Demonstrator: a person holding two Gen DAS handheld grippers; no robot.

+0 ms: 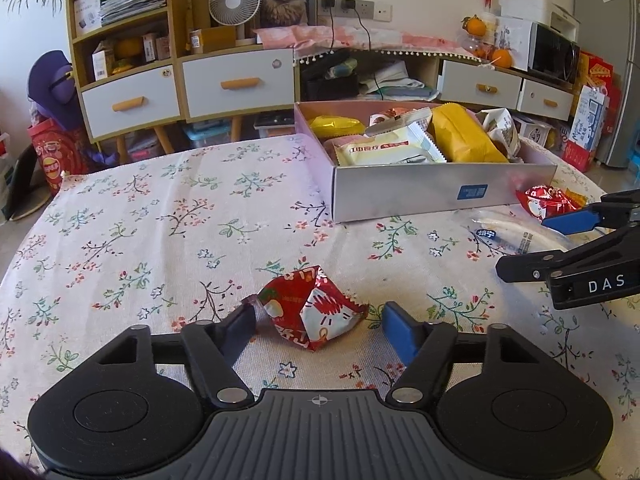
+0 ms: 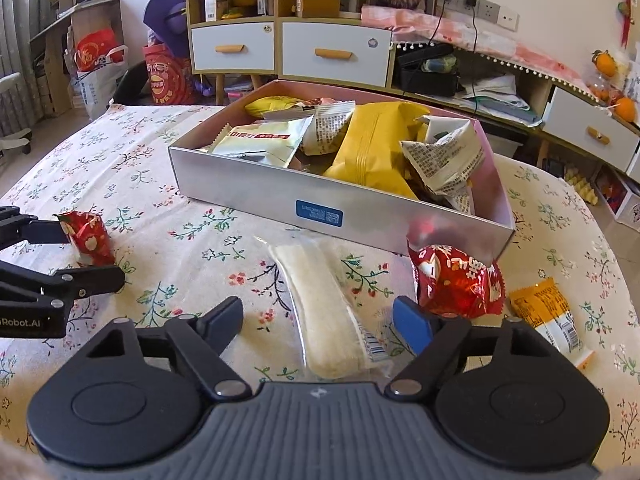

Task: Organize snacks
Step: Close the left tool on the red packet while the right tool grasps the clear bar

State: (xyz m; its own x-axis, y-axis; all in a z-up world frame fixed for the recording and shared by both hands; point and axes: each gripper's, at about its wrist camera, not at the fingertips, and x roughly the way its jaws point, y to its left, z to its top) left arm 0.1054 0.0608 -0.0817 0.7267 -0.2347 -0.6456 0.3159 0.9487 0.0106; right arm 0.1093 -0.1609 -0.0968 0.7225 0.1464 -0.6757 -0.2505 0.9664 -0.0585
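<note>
My left tongs (image 1: 318, 326) stand partly open around a crumpled red foil snack packet (image 1: 314, 312) on the flowered bench (image 1: 160, 240); its left pad seems to touch it. My right tongs (image 2: 318, 316) straddle, without pressing, a long clear-wrapped pale bar (image 2: 324, 312). The silver cardboard box (image 2: 280, 196) of snacks lies at twelve o'clock.

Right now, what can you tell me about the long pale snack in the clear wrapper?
The long pale snack is a whitish, grainy-looking bar sealed in a clear plastic wrapper with a barcode at its near end. It lies flat on the floral tablecloth just in front of the silver box, running lengthwise between the right tool's open fingers, which do not press it.
</note>
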